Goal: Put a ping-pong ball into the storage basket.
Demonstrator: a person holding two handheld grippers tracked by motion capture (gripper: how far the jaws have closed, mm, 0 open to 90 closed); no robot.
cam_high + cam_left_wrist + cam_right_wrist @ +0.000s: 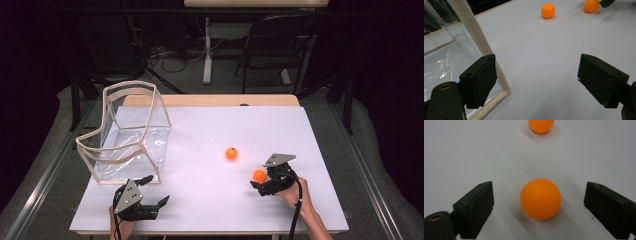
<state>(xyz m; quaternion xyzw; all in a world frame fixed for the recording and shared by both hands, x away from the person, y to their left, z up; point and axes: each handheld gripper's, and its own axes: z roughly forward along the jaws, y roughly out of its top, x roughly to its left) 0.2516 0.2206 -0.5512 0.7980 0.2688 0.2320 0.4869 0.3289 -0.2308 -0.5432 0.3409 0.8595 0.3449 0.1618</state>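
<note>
Two orange balls lie on the white table top (210,200). The nearer ball (259,175) (540,198) sits between the jaws of my right gripper (260,182) (539,208), with a gap on both sides, so the jaws stand open around it. The farther ball (231,153) (541,125) (548,10) rests alone a little beyond. My left gripper (156,192) (537,82) is open near the front left, holding nothing, beside the corner of a clear bin (127,135) (471,32) with a pale frame.
The clear bin stands at the table's left, its open side tilted up. Behind the table stand a black chair (280,45) and a desk leg (206,50) with cables on the floor. Grey floor surrounds the table.
</note>
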